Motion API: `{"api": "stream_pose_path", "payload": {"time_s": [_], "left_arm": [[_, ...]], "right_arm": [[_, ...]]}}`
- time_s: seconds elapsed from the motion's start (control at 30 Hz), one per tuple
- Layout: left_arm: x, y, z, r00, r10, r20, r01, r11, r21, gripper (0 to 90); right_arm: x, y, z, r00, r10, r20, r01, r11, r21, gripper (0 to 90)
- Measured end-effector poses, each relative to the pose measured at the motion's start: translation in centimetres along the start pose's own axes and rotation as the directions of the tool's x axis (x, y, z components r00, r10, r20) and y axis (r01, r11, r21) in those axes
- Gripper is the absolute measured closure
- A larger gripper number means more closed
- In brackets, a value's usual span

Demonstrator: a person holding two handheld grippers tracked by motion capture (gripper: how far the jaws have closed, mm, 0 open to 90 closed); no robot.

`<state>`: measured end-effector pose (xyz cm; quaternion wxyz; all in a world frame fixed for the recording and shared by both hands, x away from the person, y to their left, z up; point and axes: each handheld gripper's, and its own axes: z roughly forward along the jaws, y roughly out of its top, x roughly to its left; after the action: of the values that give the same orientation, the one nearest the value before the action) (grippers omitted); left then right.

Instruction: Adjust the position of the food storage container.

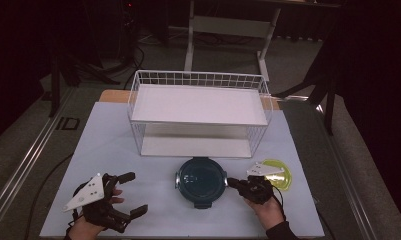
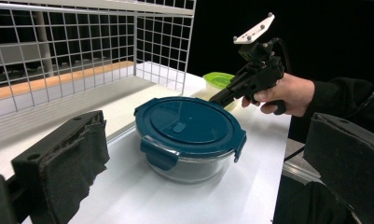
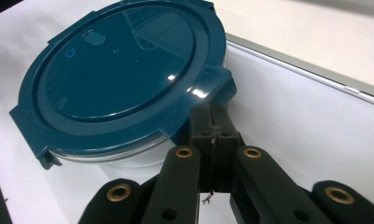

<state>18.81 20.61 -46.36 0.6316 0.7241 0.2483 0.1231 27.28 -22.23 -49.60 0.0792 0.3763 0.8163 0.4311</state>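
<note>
The right gripper (image 1: 231, 182), jaws pressed together, touches the box (image 1: 200, 176) at 3 o'clock; the left gripper (image 1: 133, 194) gapes wide, holding nothing.

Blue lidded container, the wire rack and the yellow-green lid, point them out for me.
blue lidded container (image 1: 200, 175), high view, middle of its lid.
wire rack (image 1: 198, 103), high view, its upper shelf.
yellow-green lid (image 1: 282, 175), high view, its bare right part.

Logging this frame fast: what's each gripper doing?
Left gripper: open, holding nothing.
Right gripper: shut, empty, tips at a clip of the blue-lidded container.
</note>
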Motion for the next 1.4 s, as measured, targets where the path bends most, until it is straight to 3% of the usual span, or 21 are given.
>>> {"api": "stream_pose_path", "payload": {"time_s": [0.63,0.87,0.97,1.1,1.23,1.3,1.4], "left_arm": [[0.0,-0.1,0.4,1.0,-0.003,0.008,0.003,0.9999,0.012,0.0],[0.1,-0.1,0.2,0.9998,-0.017,0.007,0.017,0.9998,0.0,0.0],[0.1,0.2,0.4,0.9994,-0.034,0.004,0.034,0.9994,0.01,0.0],[0.1,0.7,0.8,0.9995,-0.033,-0.003,0.033,0.9983,0.047,0.0],[0.2,1.2,1.2,0.9997,-0.023,-0.006,0.023,0.9978,0.062,0.0],[0.3,1.6,1.3,0.9991,-0.02,-0.037,0.022,0.9976,0.066,0.0],[0.7,1.9,1.6,0.9968,-0.064,-0.047,0.067,0.9945,0.081,0.0]], "right_arm": [[2.1,1.5,2.7,0.9972,-0.018,-0.073,0.018,1.0,0.006,90.0],[2.4,1.6,2.3,0.9979,-0.051,-0.041,0.05,0.999,-0.019,90.0],[2.5,2.1,1.0,0.9979,-0.064,-0.011,0.063,0.995,-0.072,89.2],[2.8,2.4,-0.1,0.9968,-0.08,-0.003,0.08,0.99,-0.116,74.6],[3.3,2.6,-0.8,0.9942,-0.107,-0.002,0.106,0.983,-0.147,53.2],[3.6,2.7,-0.9,0.9917,-0.129,-0.004,0.126,0.979,-0.157,40.9],[4.0,2.8,-1.3,0.9882,-0.151,-0.027,0.143,0.972,-0.187,23.1]]}}
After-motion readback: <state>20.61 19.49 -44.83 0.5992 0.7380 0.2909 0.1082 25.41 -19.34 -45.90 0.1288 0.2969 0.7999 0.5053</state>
